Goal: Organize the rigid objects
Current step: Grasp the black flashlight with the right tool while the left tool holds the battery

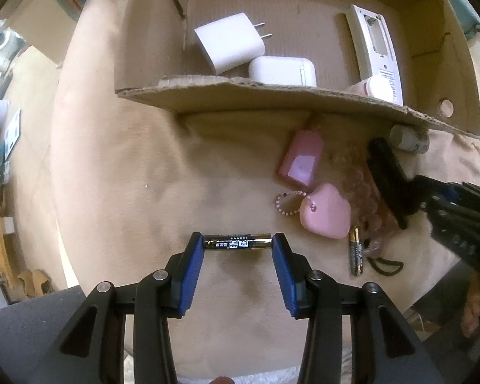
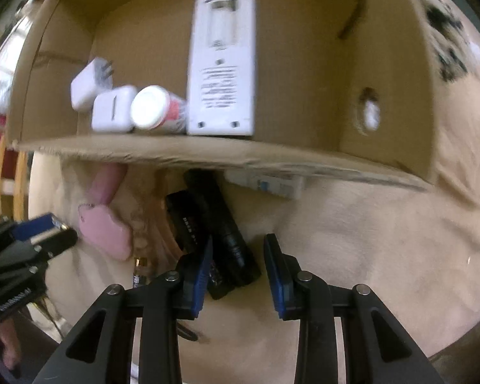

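My left gripper (image 1: 238, 244) is shut on a black-and-gold battery (image 1: 236, 241), held end to end between the blue pads above the beige cloth. A second battery (image 1: 356, 251) lies on the cloth to the right. My right gripper (image 2: 238, 249) is open, its jaws around the near end of a black cylinder (image 2: 224, 227) that lies beside a black case (image 2: 188, 224); it also shows in the left wrist view (image 1: 396, 188). A cardboard box (image 1: 272, 94) stands behind, holding two white chargers (image 1: 227, 43), a white remote (image 2: 222, 64) and a small bottle (image 2: 153, 112).
A pink tag holder (image 1: 300, 161), a pink heart-shaped case (image 1: 324, 211) with a bead chain, clear beads (image 1: 364, 185) and a small white bottle (image 1: 409, 139) lie on the cloth in front of the box. The cloth's edge drops off at the left.
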`<state>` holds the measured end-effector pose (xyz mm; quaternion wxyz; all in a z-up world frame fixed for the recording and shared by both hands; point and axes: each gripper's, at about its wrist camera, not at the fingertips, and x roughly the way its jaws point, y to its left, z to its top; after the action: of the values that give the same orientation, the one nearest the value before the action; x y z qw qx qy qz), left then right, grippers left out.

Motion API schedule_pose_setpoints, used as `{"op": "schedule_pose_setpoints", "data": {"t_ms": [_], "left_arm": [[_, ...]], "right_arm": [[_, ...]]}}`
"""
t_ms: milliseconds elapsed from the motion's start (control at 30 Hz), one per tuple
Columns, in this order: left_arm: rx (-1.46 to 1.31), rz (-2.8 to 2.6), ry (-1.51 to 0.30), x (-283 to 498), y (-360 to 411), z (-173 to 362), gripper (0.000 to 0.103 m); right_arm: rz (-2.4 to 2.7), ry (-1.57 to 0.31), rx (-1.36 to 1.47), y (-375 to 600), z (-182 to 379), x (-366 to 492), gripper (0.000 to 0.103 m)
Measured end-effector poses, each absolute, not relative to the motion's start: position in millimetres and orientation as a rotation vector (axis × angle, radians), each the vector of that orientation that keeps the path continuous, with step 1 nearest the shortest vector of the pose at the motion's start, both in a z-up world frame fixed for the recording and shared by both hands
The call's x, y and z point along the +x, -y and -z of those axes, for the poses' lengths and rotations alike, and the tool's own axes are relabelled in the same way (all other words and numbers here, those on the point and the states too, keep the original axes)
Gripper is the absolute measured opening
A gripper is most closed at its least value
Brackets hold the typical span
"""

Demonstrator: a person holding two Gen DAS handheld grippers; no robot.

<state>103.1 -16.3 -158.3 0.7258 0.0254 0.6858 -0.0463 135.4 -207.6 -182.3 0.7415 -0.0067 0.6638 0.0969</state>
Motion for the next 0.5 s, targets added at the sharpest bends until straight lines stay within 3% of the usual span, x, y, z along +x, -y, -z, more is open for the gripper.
{"op": "schedule_pose_setpoints", "data": {"t_ms": [200, 367, 500], "left_arm": [[0.057, 0.102, -1.504, 101.4, 22.8, 146.4, 0.040], [0.040, 0.089, -1.502, 101.7, 17.2, 142.7, 0.040], [0.039, 0.076, -1.492, 102.4, 11.6, 139.6, 0.040]], "right_arm": [[-0.202, -1.417, -0.147, 186.0, 195.5, 142.6, 0.035], [-0.210, -1.373, -0.187, 175.6, 189.1, 137.3, 0.022], [-0.204, -1.326, -0.184, 170.0, 175.9, 125.4, 0.020]]}}
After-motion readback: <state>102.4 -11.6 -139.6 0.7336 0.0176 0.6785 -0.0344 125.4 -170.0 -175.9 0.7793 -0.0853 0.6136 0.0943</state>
